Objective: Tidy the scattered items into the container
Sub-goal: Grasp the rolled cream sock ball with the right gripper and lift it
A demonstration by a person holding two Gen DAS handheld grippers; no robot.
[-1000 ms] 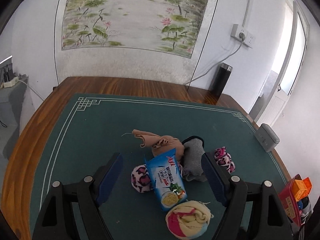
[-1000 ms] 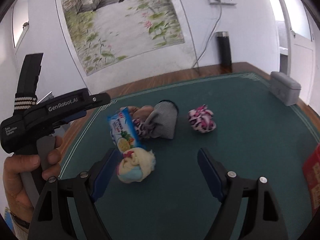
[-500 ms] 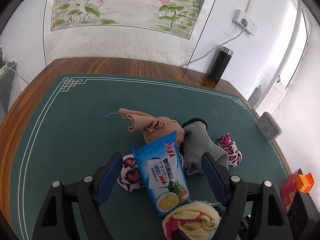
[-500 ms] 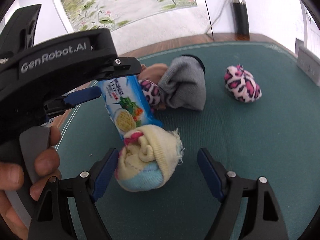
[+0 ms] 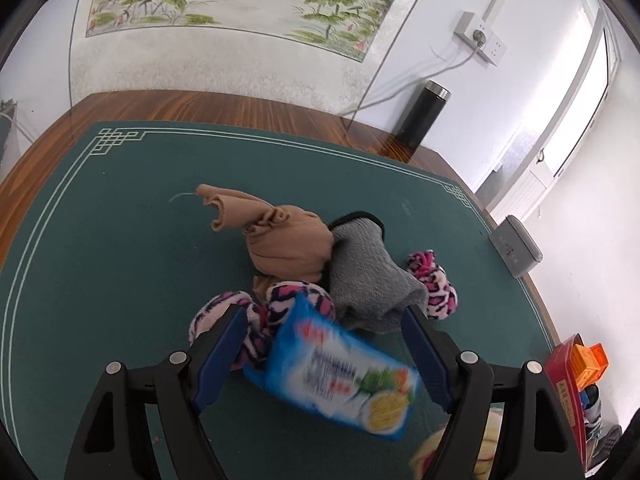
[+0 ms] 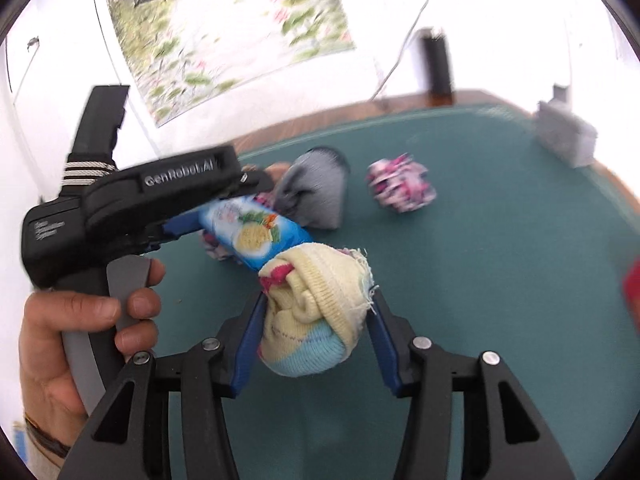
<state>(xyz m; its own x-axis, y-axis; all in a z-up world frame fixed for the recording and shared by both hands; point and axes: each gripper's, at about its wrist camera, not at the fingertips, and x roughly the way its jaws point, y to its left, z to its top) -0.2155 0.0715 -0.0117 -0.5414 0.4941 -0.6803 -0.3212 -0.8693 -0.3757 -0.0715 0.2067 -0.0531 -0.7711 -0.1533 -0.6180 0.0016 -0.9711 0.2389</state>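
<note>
My right gripper (image 6: 314, 316) is shut on a rolled cream, pink and blue sock (image 6: 314, 312) and holds it above the green mat. My left gripper (image 5: 322, 338) is open around a blue snack packet (image 5: 332, 376), which lies tilted between the fingers; whether the pads touch it is unclear. The packet also shows in the right wrist view (image 6: 254, 230), under the left gripper's body. On the mat lie a tan sock (image 5: 284, 236), a grey sock (image 5: 368, 276), and two pink leopard-print sock balls (image 5: 256, 312) (image 5: 434, 284). A red container (image 5: 568, 392) stands at the right edge.
A green mat (image 5: 100, 240) covers the wooden table. A grey box (image 5: 516, 246) sits at the mat's right edge and a black flask (image 5: 420, 120) stands at the back. The red container holds an orange box (image 5: 590, 362).
My right gripper closed on the cream sock and lifted it. My left gripper moved forward over the blue packet, which has tilted and turned between its fingers.
</note>
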